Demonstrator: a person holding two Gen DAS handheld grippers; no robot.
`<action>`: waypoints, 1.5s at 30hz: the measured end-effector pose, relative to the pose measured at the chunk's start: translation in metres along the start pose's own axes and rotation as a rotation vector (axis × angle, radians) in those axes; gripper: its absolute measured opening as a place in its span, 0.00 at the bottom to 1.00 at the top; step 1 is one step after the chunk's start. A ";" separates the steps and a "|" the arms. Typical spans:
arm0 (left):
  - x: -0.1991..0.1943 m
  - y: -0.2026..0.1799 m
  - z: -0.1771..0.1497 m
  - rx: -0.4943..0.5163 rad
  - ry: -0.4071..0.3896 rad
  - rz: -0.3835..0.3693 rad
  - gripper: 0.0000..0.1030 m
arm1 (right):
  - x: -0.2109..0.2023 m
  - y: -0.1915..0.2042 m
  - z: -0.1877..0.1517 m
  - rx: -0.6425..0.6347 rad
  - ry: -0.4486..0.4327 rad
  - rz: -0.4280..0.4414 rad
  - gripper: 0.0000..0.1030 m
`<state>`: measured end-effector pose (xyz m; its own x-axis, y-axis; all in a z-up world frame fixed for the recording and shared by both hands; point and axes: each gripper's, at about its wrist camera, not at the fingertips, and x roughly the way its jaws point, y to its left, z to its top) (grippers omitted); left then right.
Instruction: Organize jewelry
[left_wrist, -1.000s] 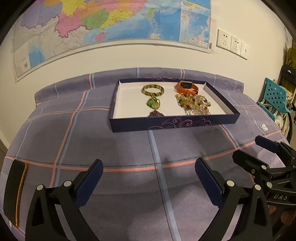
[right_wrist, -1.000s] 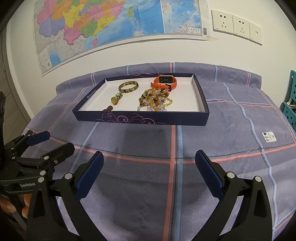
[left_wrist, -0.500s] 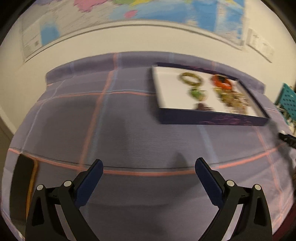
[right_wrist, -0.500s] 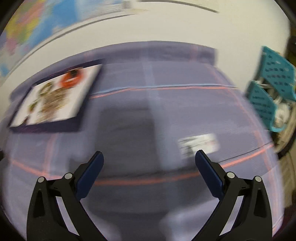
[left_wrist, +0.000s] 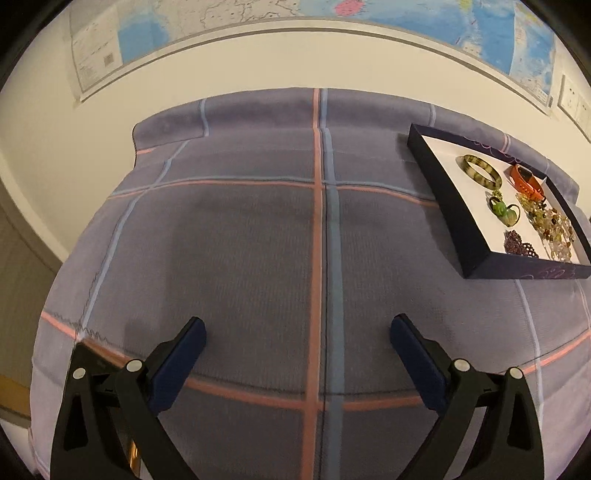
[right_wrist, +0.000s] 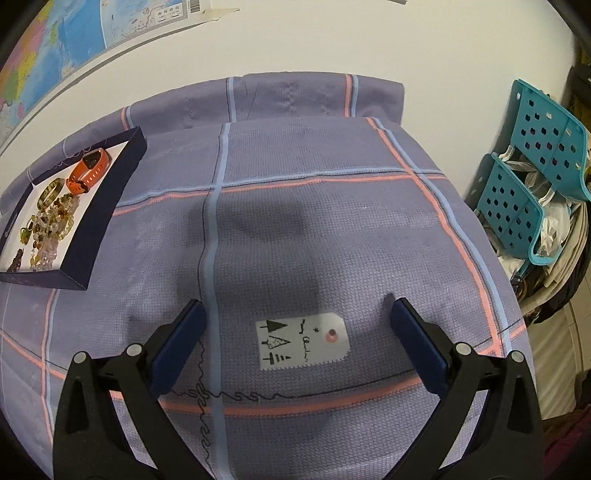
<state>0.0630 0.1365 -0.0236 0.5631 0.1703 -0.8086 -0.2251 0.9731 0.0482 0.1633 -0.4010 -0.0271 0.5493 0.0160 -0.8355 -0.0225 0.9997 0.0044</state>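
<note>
- jewelry sits loose in a shallow dark-walled tray (left_wrist: 439, 192) with a white floor, resting on a purple plaid cloth (left_wrist: 258, 240) that covers the table.
- in the left wrist view the tray lies far to the right, well apart from the left gripper (left_wrist: 297, 328).
- inside it, a mottled green-brown bangle (left_wrist: 478, 171) lies toward the back, with an orange watch (left_wrist: 526, 182) to its right, near the far wall.
- a green glass pendant (left_wrist: 504, 211) lies in front of the bangle, and a small dark purple beaded piece (left_wrist: 519, 246) is closer to the near wall.
- a heap of yellow and clear beads (left_wrist: 550, 229) fills the right side of the tray, in front of the watch.
- the left gripper's jaws are spread wide and hold nothing, with only bare cloth between them.
- in the right wrist view the tray appears at the far left, well apart from the right gripper (right_wrist: 297, 325).
- the right gripper's jaws are also spread wide and empty.
- a white paper tag (right_wrist: 303, 341) printed with black tree shapes and a pink dot lies flat on the cloth between the right fingers, touching neither.
- a map (left_wrist: 295, 22) hangs on the wall behind the table; teal perforated baskets (right_wrist: 532, 162) stand off the table's right side.
</note>
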 end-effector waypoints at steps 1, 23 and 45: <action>0.000 0.000 0.001 -0.001 0.000 -0.003 0.95 | 0.001 -0.002 0.000 0.000 0.000 0.000 0.96; 0.004 0.002 0.003 -0.002 0.001 -0.004 0.95 | 0.000 -0.001 0.001 0.000 0.000 0.001 0.96; 0.004 0.002 0.004 -0.003 0.003 -0.003 0.95 | 0.001 -0.001 0.001 0.000 0.000 0.001 0.96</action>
<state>0.0676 0.1396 -0.0242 0.5613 0.1668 -0.8107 -0.2254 0.9733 0.0441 0.1644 -0.4022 -0.0270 0.5492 0.0169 -0.8355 -0.0226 0.9997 0.0054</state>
